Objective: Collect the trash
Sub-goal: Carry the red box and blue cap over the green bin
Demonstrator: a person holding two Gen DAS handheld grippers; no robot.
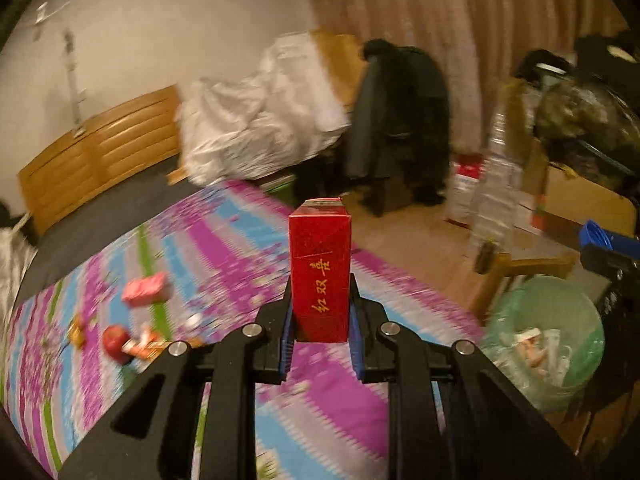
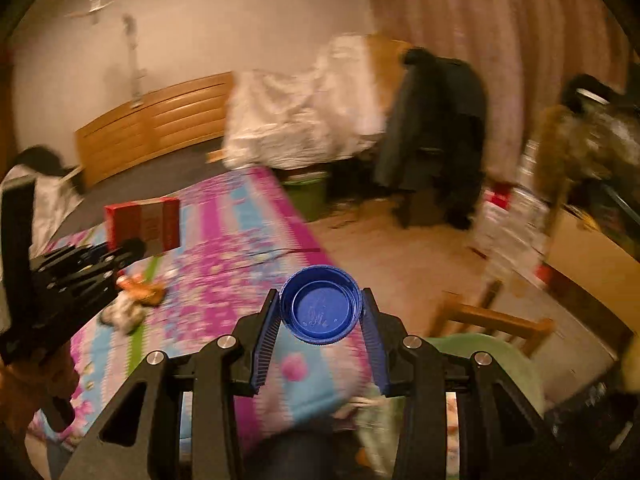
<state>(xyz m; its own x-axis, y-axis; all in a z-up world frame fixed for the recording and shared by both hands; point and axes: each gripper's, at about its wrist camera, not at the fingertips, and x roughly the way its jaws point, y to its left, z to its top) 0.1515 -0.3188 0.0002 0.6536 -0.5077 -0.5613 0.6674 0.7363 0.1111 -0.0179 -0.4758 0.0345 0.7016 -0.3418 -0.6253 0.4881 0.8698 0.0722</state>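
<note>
Red box (image 1: 320, 272) clamped upright between the left gripper (image 1: 320, 308) jaws

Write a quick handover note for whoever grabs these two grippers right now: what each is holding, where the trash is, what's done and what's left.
Left gripper: shut on the red carton, held upright above the patterned bedspread.
Right gripper: shut on the blue bottle cap, hollow side facing the camera.
Bin: the green-lined trash bin stands on the floor beside the bed and already holds some scraps.
Done: both pieces are picked up, neither dropped in yet.
Left: drop both in the bin, then probably the pink packet and wrappers on the bedspread. The red apple beside them looks whole; check before binning.
</note>
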